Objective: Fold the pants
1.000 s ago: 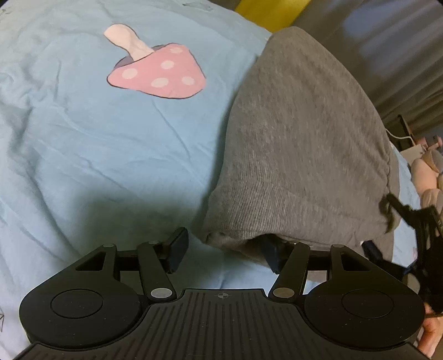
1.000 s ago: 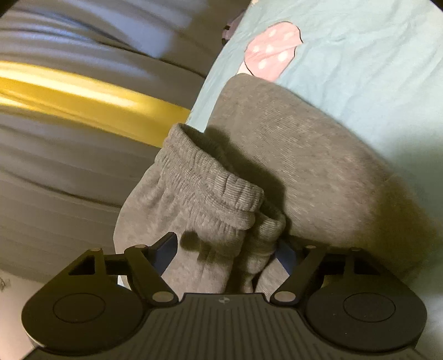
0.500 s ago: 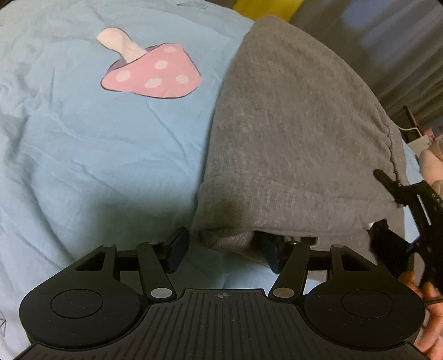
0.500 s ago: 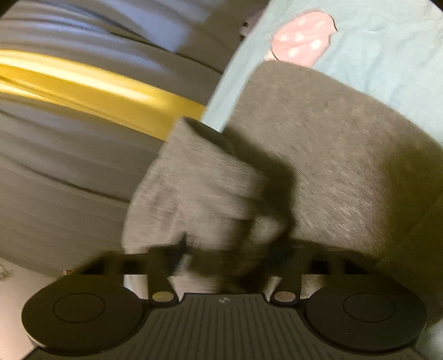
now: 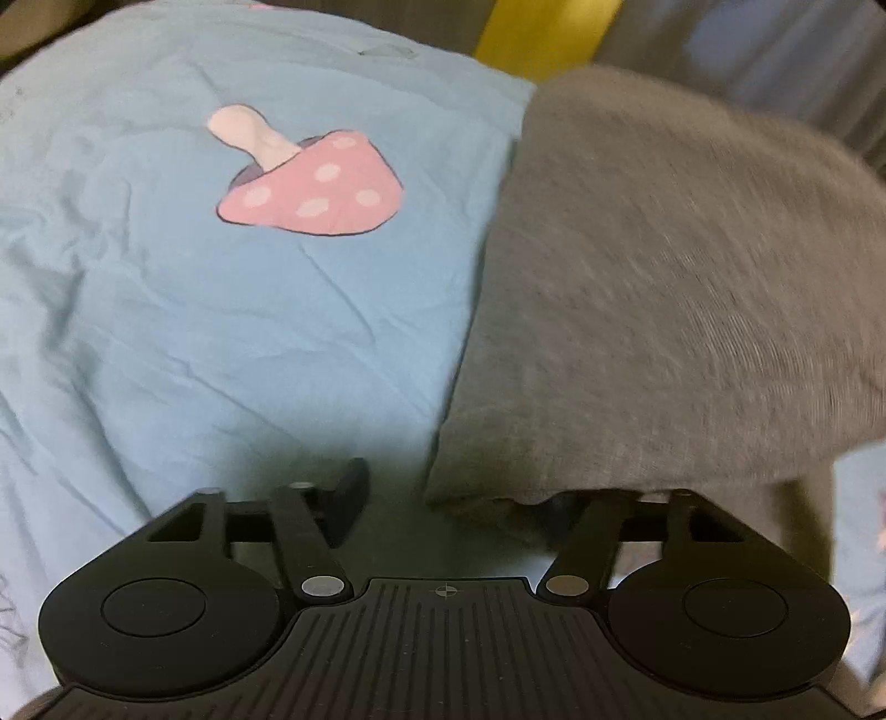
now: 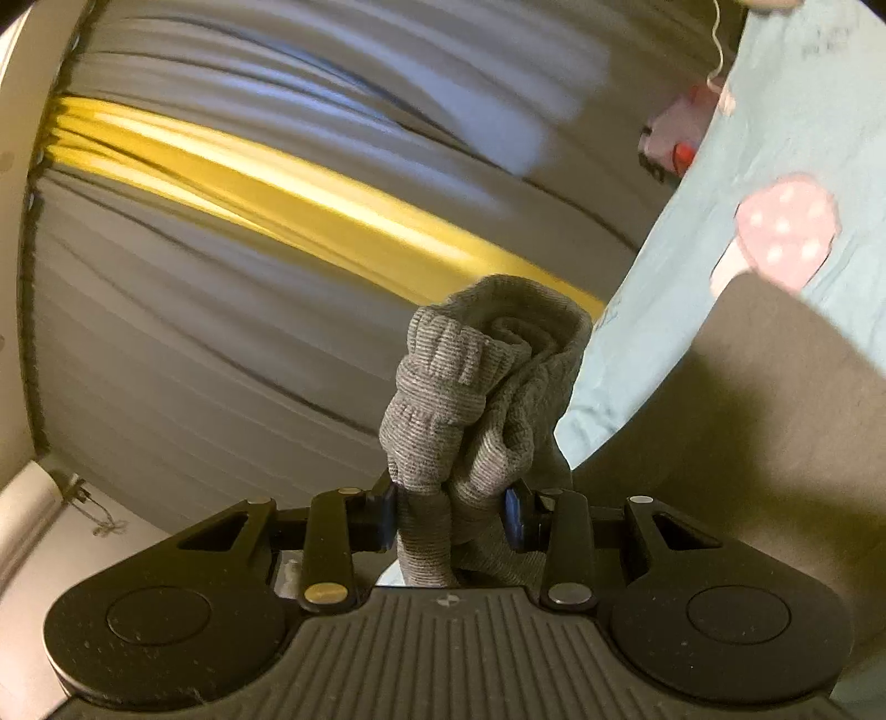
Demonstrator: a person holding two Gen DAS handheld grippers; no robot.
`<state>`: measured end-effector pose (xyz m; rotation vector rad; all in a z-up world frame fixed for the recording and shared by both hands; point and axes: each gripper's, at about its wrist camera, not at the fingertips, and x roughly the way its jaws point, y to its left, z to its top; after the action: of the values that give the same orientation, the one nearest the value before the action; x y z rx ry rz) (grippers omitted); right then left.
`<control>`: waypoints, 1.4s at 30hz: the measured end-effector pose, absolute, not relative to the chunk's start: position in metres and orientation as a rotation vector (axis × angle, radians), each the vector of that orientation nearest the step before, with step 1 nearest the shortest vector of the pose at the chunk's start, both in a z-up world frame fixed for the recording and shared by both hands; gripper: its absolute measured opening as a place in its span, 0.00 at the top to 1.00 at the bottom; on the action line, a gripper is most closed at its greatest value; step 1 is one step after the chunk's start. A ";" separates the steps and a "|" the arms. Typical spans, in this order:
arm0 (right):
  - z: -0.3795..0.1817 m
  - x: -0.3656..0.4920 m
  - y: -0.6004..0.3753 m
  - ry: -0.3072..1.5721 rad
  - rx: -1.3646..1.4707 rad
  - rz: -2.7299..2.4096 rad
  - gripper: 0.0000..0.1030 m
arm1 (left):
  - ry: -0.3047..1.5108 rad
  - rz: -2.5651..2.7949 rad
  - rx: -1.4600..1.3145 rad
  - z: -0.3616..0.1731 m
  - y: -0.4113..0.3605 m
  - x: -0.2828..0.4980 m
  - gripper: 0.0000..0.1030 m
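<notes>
In my right wrist view, the right gripper [image 6: 451, 515] is closed on the grey pants [image 6: 487, 387]. Both pads press on a bunched piece of ribbed cuff, which stands up in a thick roll just ahead of the fingers. Its jaws have just been closing, and the fabric is between them. Behind the cuff I see grey pleated curtains [image 6: 221, 387] with one yellow stripe [image 6: 288, 205], all blurred. To the right of the gripper lies the light blue bed sheet [image 6: 797, 99] with a pink mushroom print [image 6: 786, 232], and a dark grey part of the pants covers the lower right of the view.

In my left wrist view, the left gripper [image 5: 451, 501] points down at the bed sheet [image 5: 166, 310]. Its jaws have just been closing a little. The left finger [image 5: 349, 498] stands free over the sheet, apart from the fabric. The right finger is hidden under the near edge of the pants [image 5: 664, 310], so I cannot tell whether the pads press on anything. The pants lie ahead and to the right of this gripper as a wide grey mass, a little blurred, and their near left corner reaches between the fingers. The mushroom print [image 5: 310, 188] is ahead and to the left, well apart from the pants. A yellow strip [image 5: 542, 33] shows beyond the far edge of the sheet.
</notes>
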<state>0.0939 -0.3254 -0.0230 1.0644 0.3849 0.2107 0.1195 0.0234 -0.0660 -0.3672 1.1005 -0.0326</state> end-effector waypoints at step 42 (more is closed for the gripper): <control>-0.096 0.071 -0.405 0.781 0.823 -0.165 0.04 | 1.021 -0.010 -0.415 -0.032 0.043 0.093 0.29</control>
<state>0.0705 -0.4046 -0.0962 0.8232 0.7811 -0.1646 0.0929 0.0426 -0.0323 -0.4152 1.0214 -0.0101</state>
